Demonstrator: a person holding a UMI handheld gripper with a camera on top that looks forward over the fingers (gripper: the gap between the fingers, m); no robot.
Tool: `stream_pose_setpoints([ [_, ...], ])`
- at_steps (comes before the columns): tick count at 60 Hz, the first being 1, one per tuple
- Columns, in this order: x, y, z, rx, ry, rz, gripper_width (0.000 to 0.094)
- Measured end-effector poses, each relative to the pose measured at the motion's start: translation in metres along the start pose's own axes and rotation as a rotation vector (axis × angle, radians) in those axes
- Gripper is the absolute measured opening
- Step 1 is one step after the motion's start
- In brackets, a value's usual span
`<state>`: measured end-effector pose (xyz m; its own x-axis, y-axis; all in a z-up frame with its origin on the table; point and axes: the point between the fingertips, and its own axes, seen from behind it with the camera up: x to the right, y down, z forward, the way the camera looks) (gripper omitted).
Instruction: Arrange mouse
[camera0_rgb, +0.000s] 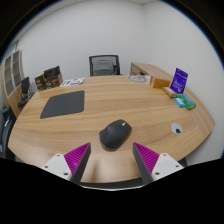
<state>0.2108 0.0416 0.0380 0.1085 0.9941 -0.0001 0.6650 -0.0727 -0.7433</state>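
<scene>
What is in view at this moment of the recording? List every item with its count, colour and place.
mouse: one, black, on the table just ahead of the fingers
mouse pad: one, dark grey, flat on the table beyond the mouse, toward the shelf side
table: one, wooden, oval
small round object: one, white, near the table edge, beside the mouse
box: one, purple, upright at the far table edge
office chair: one, dark, behind the table
shelf: one, against the wall
gripper: one, purple pads, fingers open, holding nothing
</scene>
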Motion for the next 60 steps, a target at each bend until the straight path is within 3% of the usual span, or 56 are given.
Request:
stream_pose_setpoints([
  [25,0.002,-0.007,0.079,-0.070,0.019,0.015,0.0868],
  [48,-0.015,-0.037,0.121,-0.066,0.002,-0.006,0.0869],
  [60,-0.020,-0.042,0.132,-0.064,-0.001,-0.003,0.0772],
])
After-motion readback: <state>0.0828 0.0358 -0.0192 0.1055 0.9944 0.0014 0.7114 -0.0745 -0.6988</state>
